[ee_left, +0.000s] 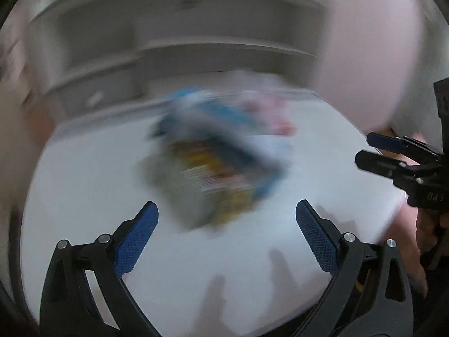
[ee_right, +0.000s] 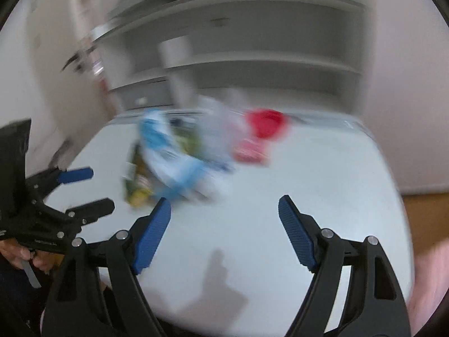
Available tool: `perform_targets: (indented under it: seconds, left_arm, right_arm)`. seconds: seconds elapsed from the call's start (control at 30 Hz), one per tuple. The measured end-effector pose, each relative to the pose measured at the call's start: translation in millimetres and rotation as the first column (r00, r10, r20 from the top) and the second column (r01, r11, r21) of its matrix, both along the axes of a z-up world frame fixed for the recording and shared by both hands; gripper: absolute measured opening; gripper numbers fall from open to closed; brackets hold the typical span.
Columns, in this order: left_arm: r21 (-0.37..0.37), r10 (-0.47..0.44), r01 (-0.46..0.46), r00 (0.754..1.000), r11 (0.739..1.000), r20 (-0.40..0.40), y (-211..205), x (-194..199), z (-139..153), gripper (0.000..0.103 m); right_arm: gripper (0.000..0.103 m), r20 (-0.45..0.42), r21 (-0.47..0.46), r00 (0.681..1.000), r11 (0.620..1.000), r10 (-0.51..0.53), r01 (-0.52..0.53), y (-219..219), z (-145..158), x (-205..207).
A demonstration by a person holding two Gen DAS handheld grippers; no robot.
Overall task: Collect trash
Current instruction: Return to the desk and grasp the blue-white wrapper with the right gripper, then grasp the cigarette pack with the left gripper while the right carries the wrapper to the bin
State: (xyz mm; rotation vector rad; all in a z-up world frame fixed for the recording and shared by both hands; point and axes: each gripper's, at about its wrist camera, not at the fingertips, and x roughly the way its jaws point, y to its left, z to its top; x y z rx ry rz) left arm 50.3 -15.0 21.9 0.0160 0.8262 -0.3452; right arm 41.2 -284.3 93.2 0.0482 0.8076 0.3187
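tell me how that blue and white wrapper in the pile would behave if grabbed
The blue and white wrapper looks like thin crumpled film, so it is probably floppy and light. It drapes over the other trash, so lifting it may drag neighbours along. The blur hides finer detail.

Both tools empty, tilted downward

The left tool point(ee_left: 226, 207) has its blue pads spread wide with nothing between them; the right tool point(ee_right: 224, 203) stands parted and empty too, a hand point(ee_right: 33, 255) gripping the left handle.
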Motion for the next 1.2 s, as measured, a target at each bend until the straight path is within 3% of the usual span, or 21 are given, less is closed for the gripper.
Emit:
perform_targets:
  seconds: [0.1, 0.17, 0.37, 0.4, 0.43, 0.5, 0.53, 0.63, 0.87, 1.2]
  left_arm:
    - [-0.041, 0.091, -0.095, 0.991, 0.995, -0.1, 44.9, 8.6, -16.3, 0.095]
    - [-0.057, 0.12, -0.127, 0.986, 0.99, -0.118, 60.6, 10.6, -20.4, 0.095]
    - [-0.088, 0.119, -0.134, 0.98, 0.987, -0.159, 70.3, 4.9, -30.3, 0.095]
    - [-0.092, 0.115, -0.131, 0.98, 0.987, -0.164, 67.0, 2.3, -31.8, 0.095]
    - [-0.098, 0.112, -0.13, 0.979, 0.987, -0.17, 64.0, 5.3, -32.8, 0.095]
    - [-0.112, 0.104, -0.125, 0.978, 0.986, -0.18, 60.7, 10.0, -32.2, 0.095]
    - [-0.121, 0.095, -0.118, 0.979, 0.986, -0.181, 55.5, 14.6, -30.8, 0.095]
    - [-0.128, 0.089, -0.112, 0.982, 0.985, -0.169, 40.5, 24.9, -25.0, 0.095]
    - [-0.067, 0.124, -0.137, 0.976, 0.988, -0.177, 8.4, 57.2, -25.4, 0.095]
    - [0.025, 0.201, -0.201, 0.951, 0.979, -0.235, 26.8, 82.8, -50.5, 0.094]
  right_arm:
    - [0.076, -0.018, -0.046, 0.994, 0.993, 0.111, -0.112, 56.6, 1.5, 33.3]
    - [0.076, -0.046, -0.075, 0.985, 0.983, 0.167, -0.17, 83.4, -1.8, 52.2]
    - [0.073, -0.086, -0.119, 0.978, 0.973, 0.19, -0.2, 117.1, -14.9, 84.8]
    - [0.053, -0.104, -0.12, 0.975, 0.971, 0.195, -0.207, 118.7, -18.4, 89.0]
    - [0.043, -0.134, -0.108, 0.968, 0.968, 0.211, -0.225, 119.0, -21.5, 96.7]
    - [0.029, -0.116, -0.085, 0.974, 0.975, 0.194, -0.204, 117.0, -13.9, 95.2]
    - [0.027, -0.085, -0.087, 0.981, 0.98, 0.174, -0.182, 112.9, -5.4, 91.9]
    - [0.027, -0.024, -0.018, 0.99, 0.99, 0.138, -0.139, 88.6, 14.6, 76.4]
    - [0.027, -0.005, 0.059, 0.997, 0.995, 0.08, -0.079, 36.8, 24.8, 34.2]
    - [0.027, -0.016, 0.115, 0.999, 0.993, 0.033, -0.031, -8.8, 12.1, -8.4]
